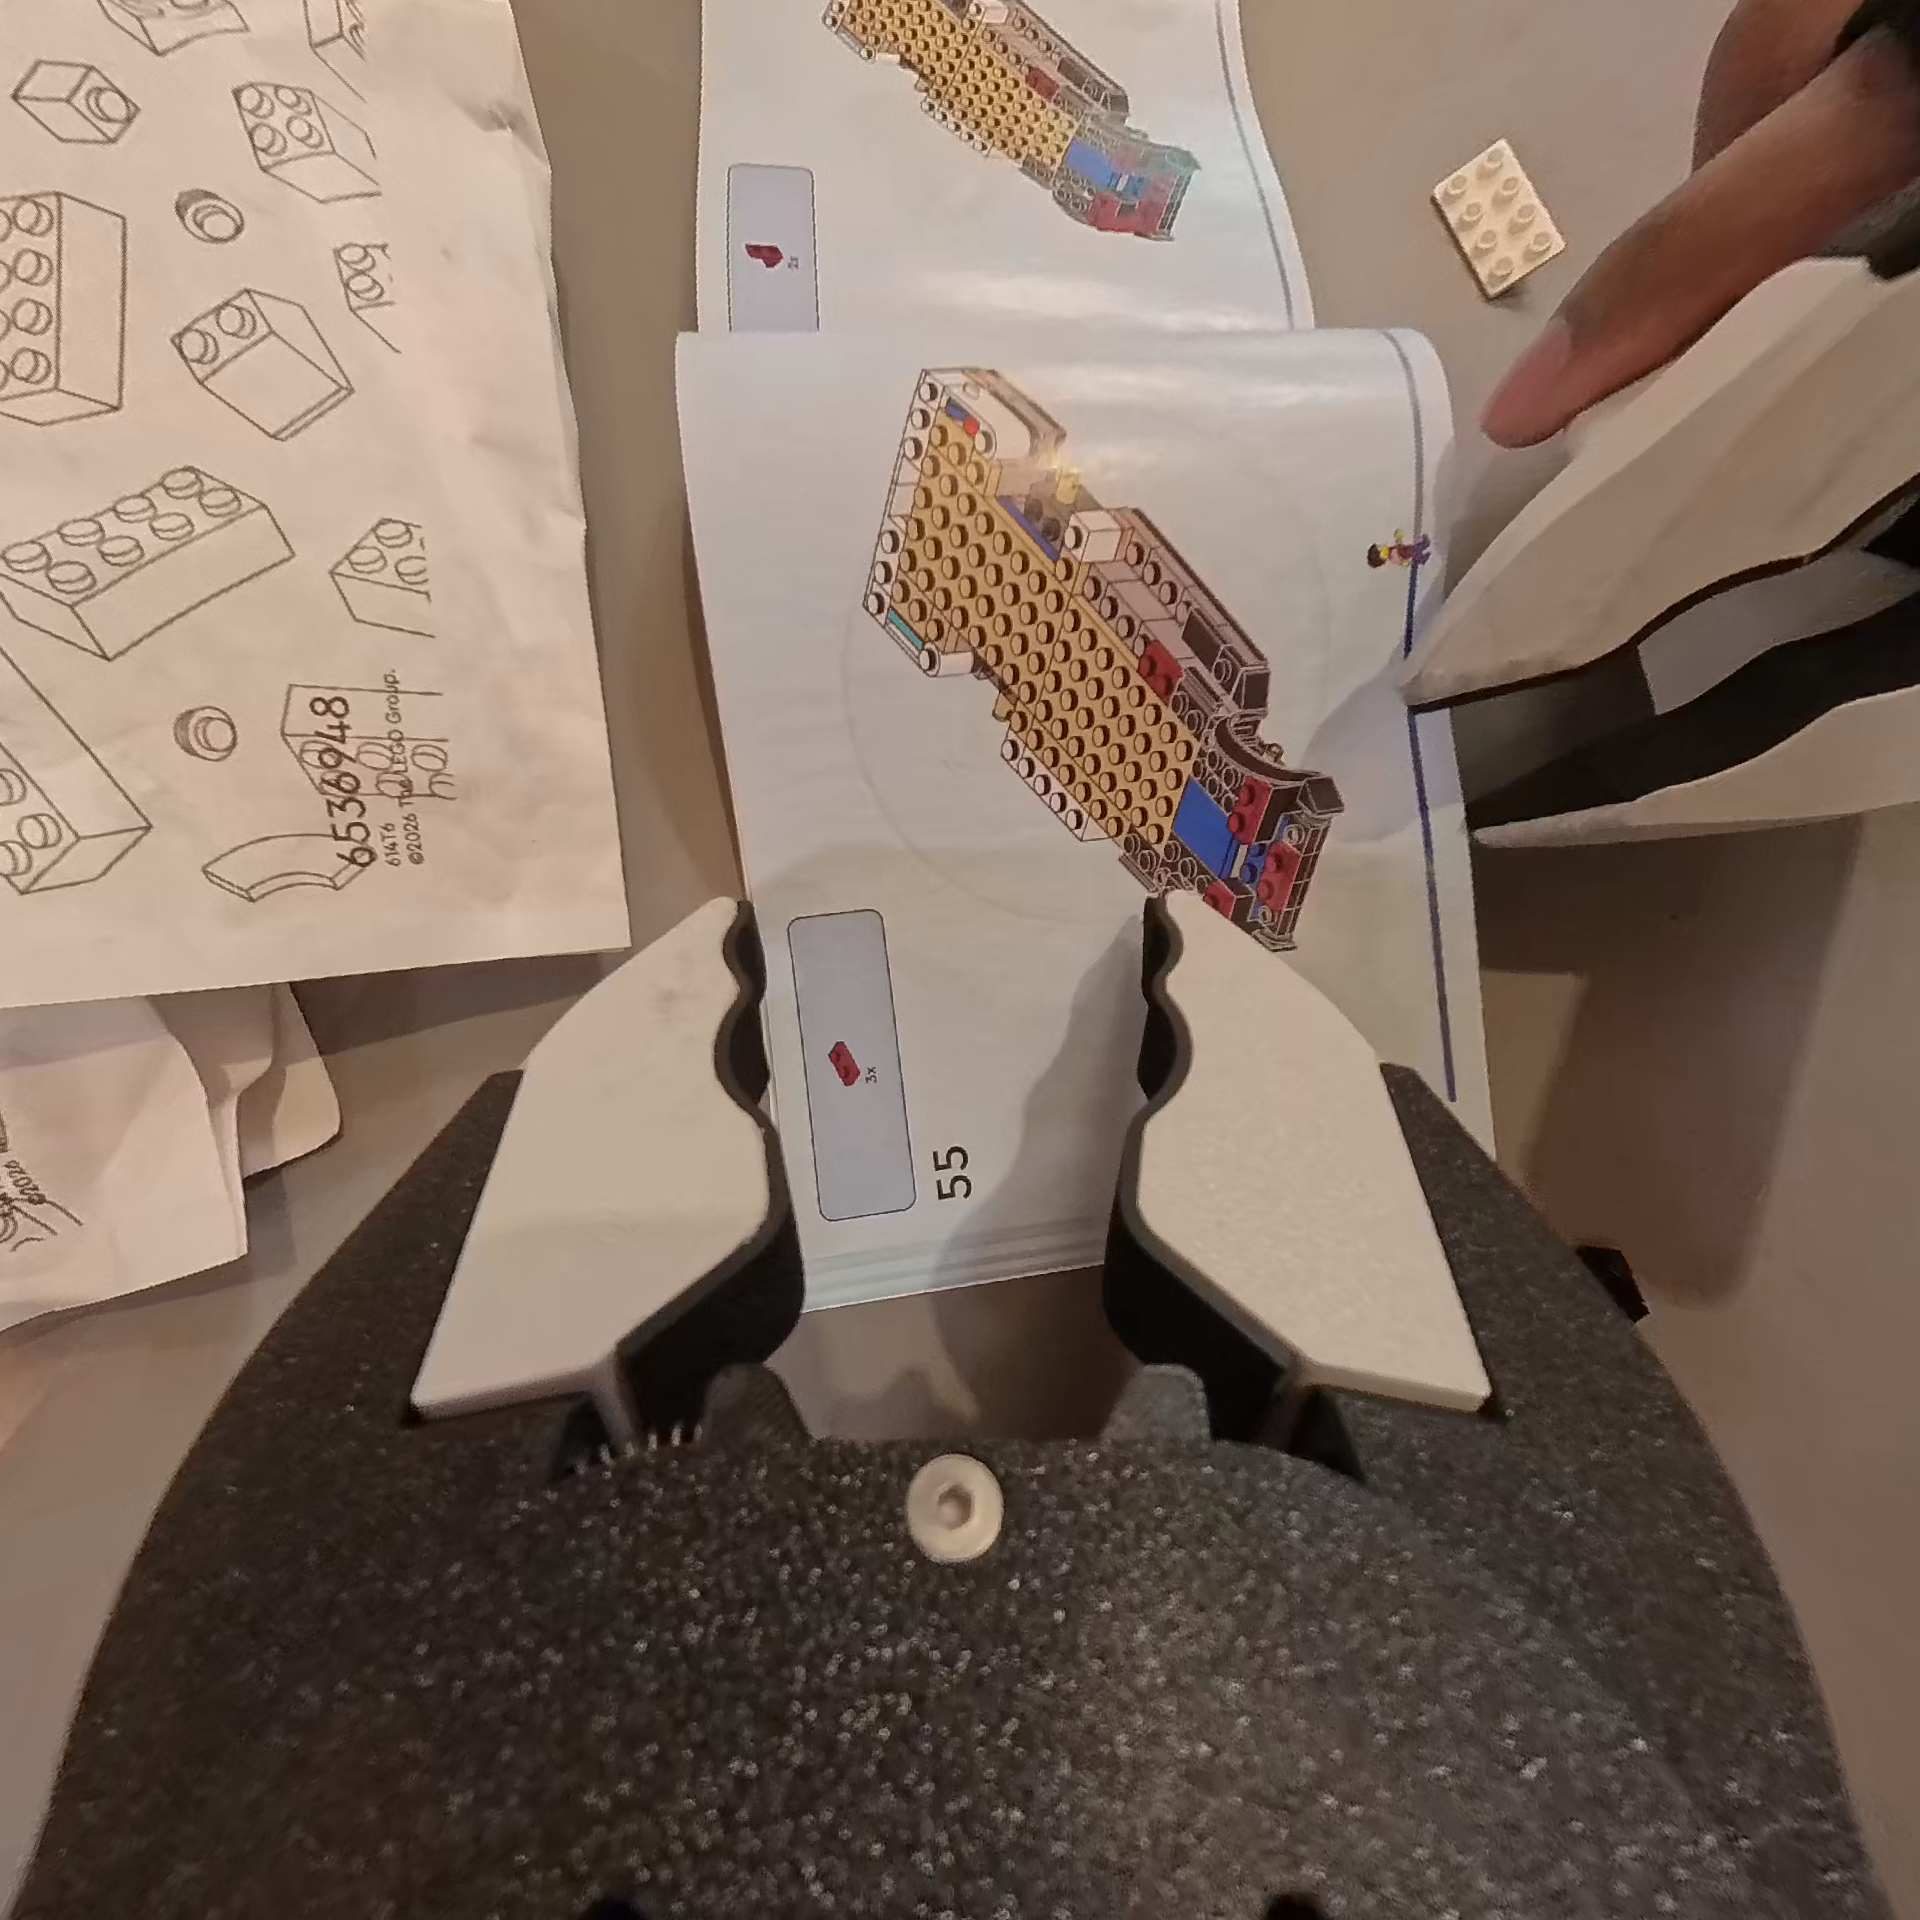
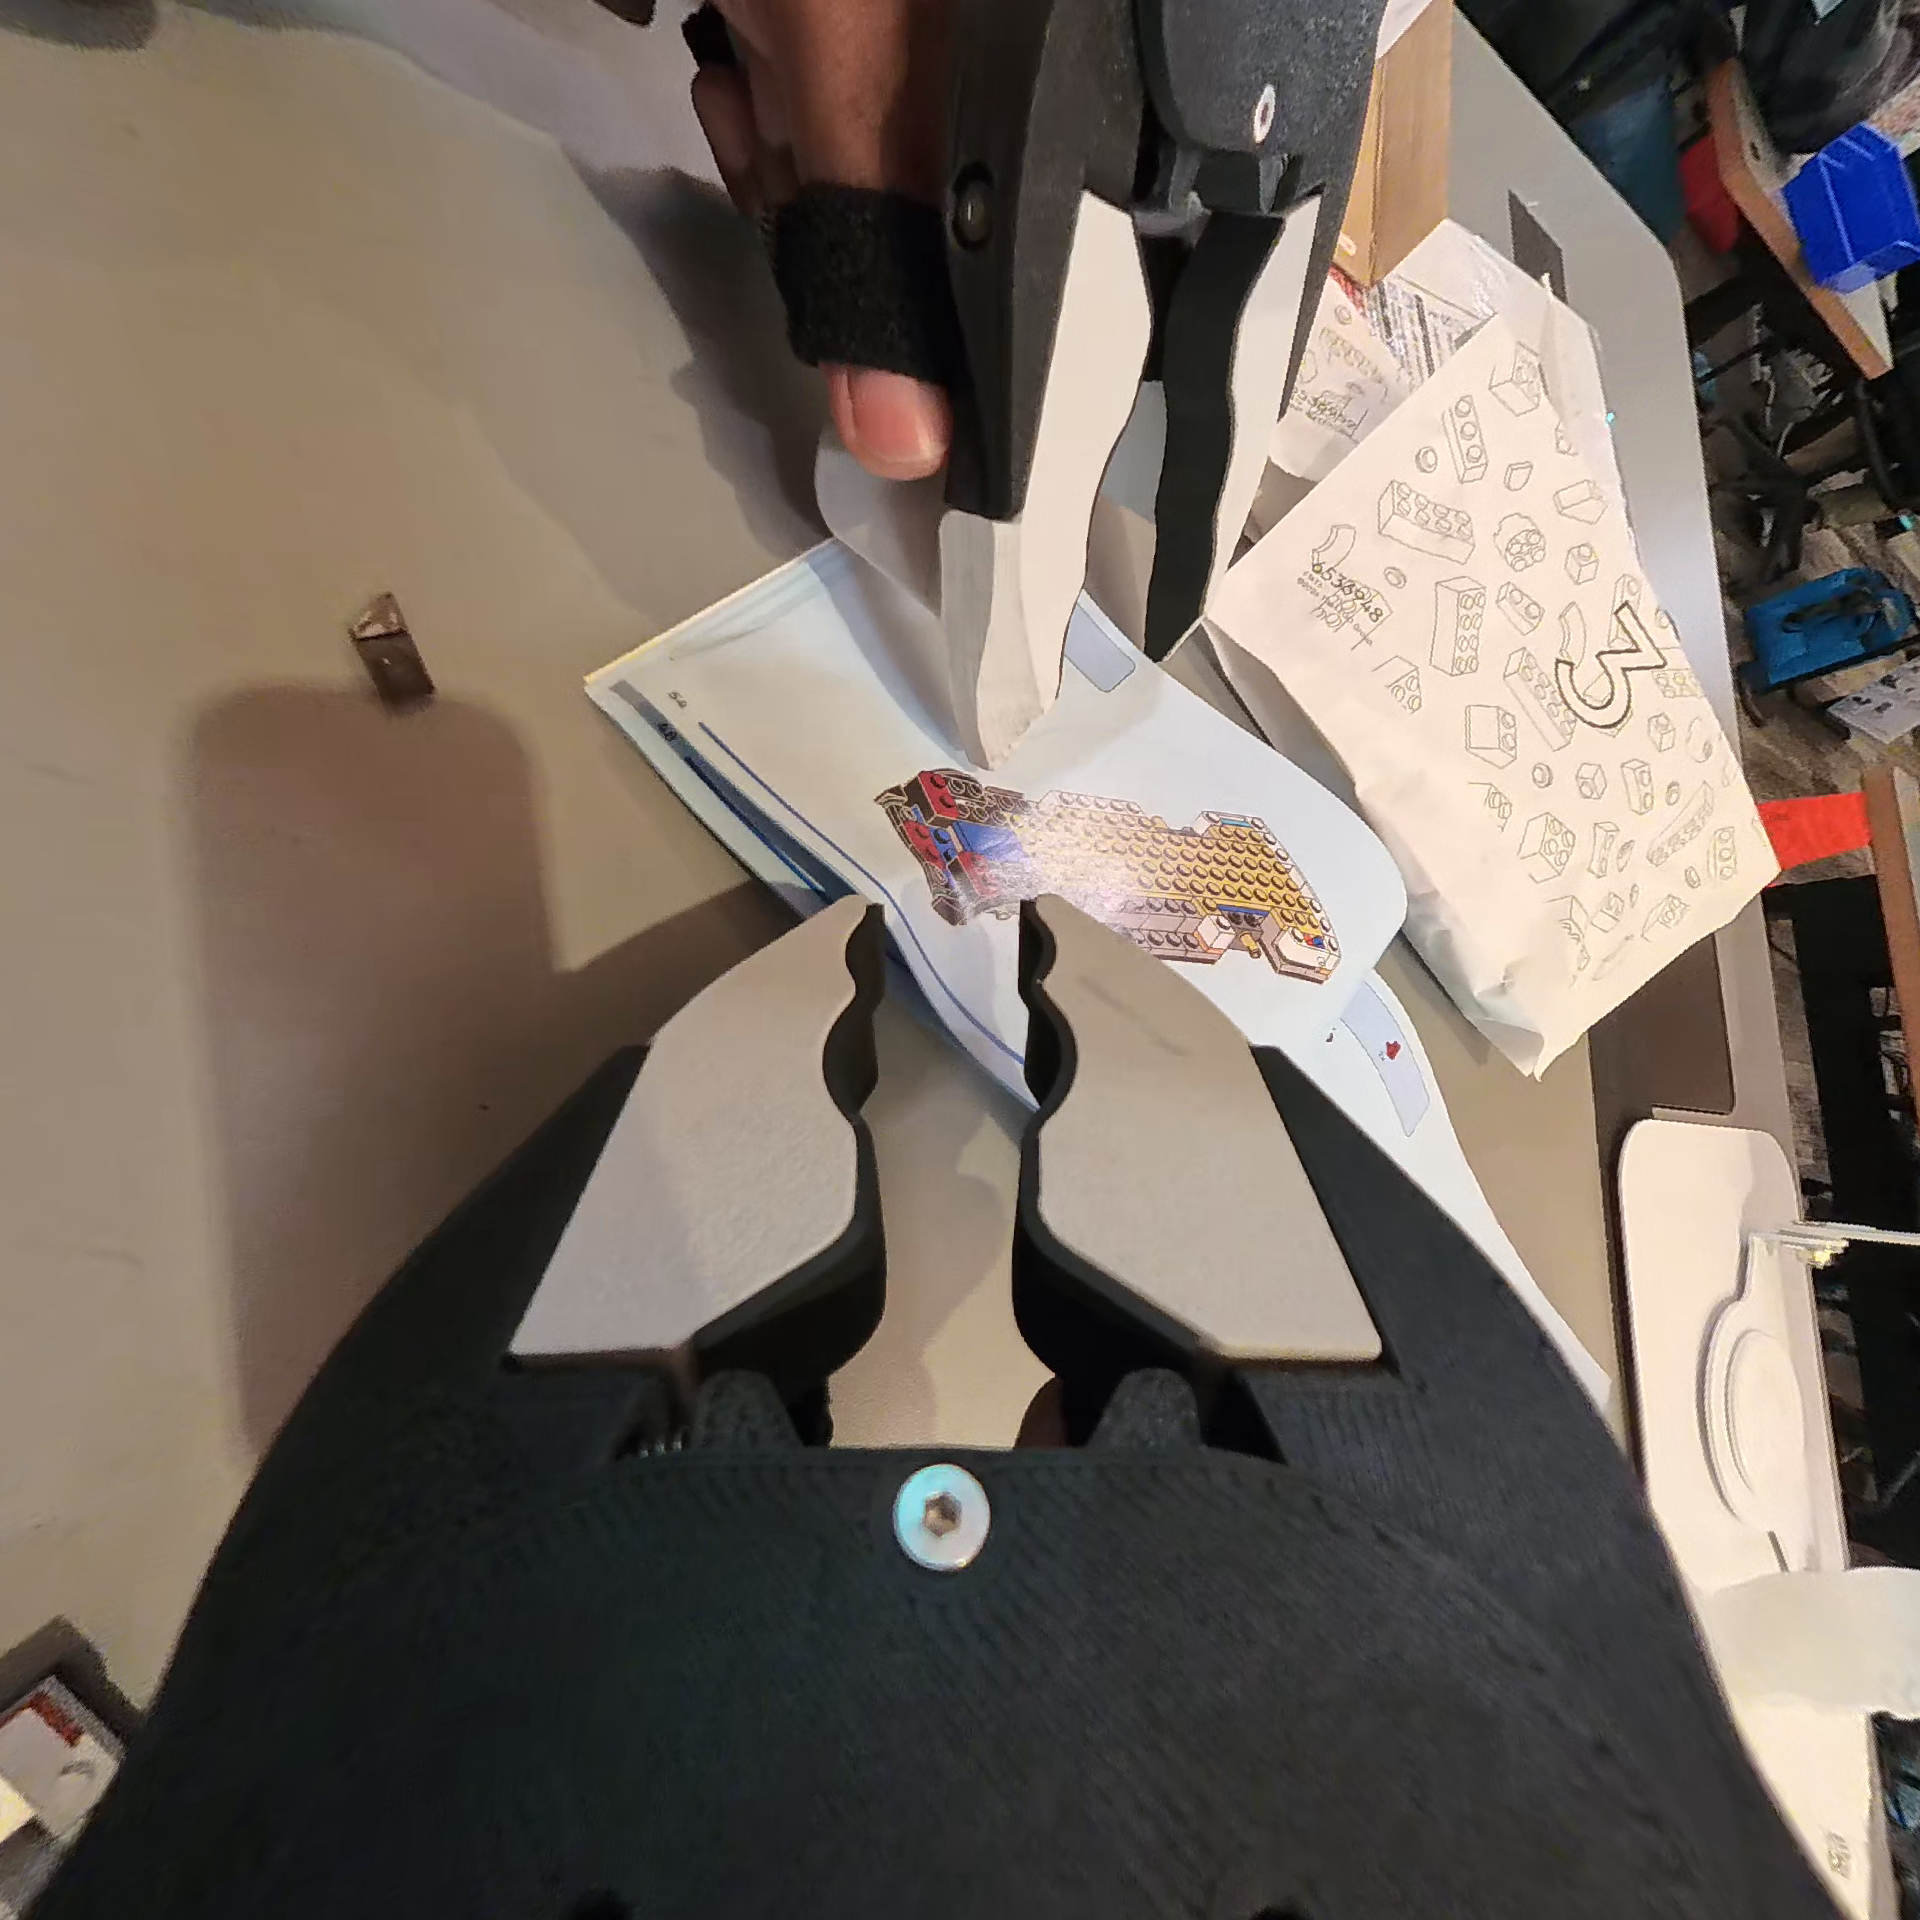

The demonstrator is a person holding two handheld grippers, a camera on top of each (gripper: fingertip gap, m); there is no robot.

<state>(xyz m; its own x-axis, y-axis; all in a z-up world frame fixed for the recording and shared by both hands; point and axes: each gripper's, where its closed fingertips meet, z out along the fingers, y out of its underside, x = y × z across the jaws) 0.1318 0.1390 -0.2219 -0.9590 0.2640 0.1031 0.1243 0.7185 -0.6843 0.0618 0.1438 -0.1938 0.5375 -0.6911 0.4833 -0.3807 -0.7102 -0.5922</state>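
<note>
The left gripper hovers over the near part of an open instruction booklet, its fingers wide apart with nothing between them but the page beneath; one fingertip comes down onto or just above the page in the right wrist view. The right gripper hangs over the booklet's edge, its fingers a narrow gap apart and clamped on nothing. The booklet lies in the middle of the beige table; a white paper bag printed with brick outlines lies just left of it; a small cream studded plate sits far right; a hand grips the right tool.
</note>
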